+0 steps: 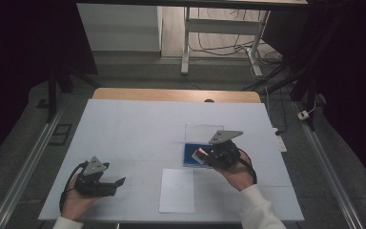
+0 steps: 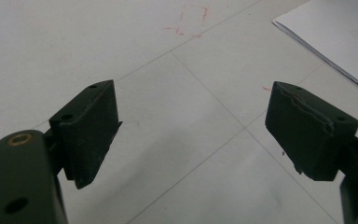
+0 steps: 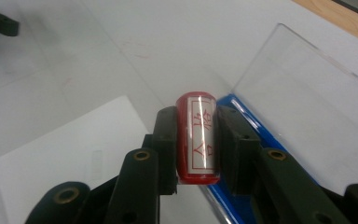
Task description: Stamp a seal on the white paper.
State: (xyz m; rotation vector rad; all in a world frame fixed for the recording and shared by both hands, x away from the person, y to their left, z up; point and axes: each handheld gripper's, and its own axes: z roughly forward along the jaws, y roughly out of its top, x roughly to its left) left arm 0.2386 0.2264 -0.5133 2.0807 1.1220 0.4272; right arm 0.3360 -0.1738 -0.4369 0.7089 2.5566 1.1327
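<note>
Your desk wears a white cover (image 1: 138,129), and a strip of bare wood (image 1: 171,94) shows along its far edge. You can see faint red pen marks (image 2: 189,21) and thin seam lines (image 2: 205,79) on that cover. Beyond the far edge stand a white cabinet (image 1: 119,28) and a white table frame (image 1: 186,43), with loose cables (image 1: 219,47) on the floor under it. A power strip (image 1: 279,138) lies just off the right edge. Metal rails (image 1: 24,167) run along the floor on both sides.

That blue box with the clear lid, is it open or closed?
Open. The clear lid stands raised behind the blue box, while the right gripper holds a red stamp beside it.
</note>
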